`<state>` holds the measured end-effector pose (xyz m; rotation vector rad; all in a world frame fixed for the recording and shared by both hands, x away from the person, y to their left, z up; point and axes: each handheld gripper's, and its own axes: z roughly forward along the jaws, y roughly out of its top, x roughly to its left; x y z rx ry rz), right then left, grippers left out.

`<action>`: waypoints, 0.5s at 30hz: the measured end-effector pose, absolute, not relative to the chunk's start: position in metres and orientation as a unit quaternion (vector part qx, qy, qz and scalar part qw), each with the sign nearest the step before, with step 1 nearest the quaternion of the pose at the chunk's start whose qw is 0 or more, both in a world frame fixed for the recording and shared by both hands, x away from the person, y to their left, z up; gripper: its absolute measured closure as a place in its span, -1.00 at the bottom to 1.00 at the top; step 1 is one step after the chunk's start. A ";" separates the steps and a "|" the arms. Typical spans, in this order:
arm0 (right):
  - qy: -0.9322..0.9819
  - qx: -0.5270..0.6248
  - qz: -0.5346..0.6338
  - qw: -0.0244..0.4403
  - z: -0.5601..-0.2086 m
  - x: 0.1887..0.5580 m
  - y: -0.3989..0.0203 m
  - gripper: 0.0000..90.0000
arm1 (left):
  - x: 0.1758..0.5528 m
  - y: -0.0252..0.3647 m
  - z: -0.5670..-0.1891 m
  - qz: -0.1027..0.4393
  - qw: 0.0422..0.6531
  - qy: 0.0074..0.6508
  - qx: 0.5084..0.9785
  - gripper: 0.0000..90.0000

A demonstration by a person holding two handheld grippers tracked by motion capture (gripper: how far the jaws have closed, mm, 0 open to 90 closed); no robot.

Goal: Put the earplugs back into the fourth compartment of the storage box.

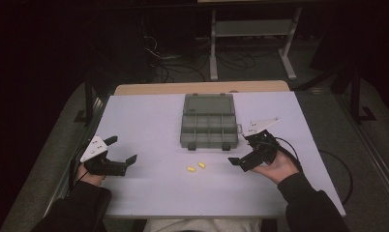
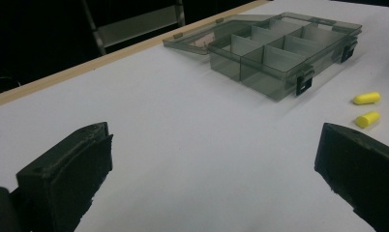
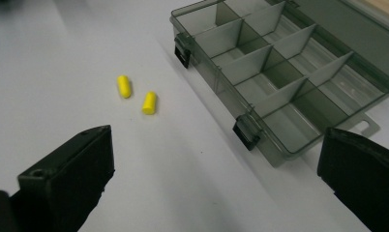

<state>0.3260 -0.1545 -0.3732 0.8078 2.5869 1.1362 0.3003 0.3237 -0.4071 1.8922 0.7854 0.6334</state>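
High view: a person seated at a white surface (image 1: 149,193) holds a left hand-held gripper (image 1: 124,153) and a right hand-held gripper (image 1: 237,154), each with its jaws spread wide and gripping nothing. Two small yellow earplugs (image 1: 196,166) lie loose on the surface between the two tools, close together but apparently not touching, just in front of an open grey plastic organizer box (image 1: 209,128). The box sits at the middle of the surface with its lid (image 1: 208,103) folded flat behind it and its two black latches (image 1: 226,146) facing the person, an arrangement that leaves every compartment reachable from above. In the right gripper view, the dividers stand upright and the compartments that can be seen look empty. Both tools rest low, angled inward toward the earplugs, which suggests the work is about to begin with a pick-up; the right one appears slightly nearer. Because the earplugs are small and rounded, either could roll away under a careless pinch.
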 end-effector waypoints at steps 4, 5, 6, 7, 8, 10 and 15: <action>0.881 0.268 0.378 0.096 -0.376 0.328 -0.146 -1.00 | 0.300 0.324 -0.407 0.259 0.478 0.322 0.775 -1.00; 0.884 0.264 0.375 0.093 -0.377 0.328 -0.142 -1.00 | 0.300 0.324 -0.407 0.259 0.478 0.321 0.775 -1.00; 0.884 0.264 0.375 0.093 -0.377 0.328 -0.142 -1.00 | 0.300 0.324 -0.407 0.259 0.478 0.321 0.775 -1.00; 0.887 0.259 0.370 0.090 -0.378 0.329 -0.137 -1.00 | 0.300 0.324 -0.407 0.259 0.478 0.321 0.775 -1.00; 0.887 0.259 0.370 0.090 -0.378 0.329 -0.137 -1.00 | 0.300 0.324 -0.407 0.259 0.478 0.321 0.775 -1.00; 0.891 0.254 0.366 0.087 -0.380 0.330 -0.131 -1.00 | 0.300 0.324 -0.407 0.260 0.478 0.322 0.775 -1.00; 0.896 0.244 0.362 0.081 -0.382 0.331 -0.122 -1.00 | 0.300 0.324 -0.407 0.261 0.478 0.323 0.774 -1.00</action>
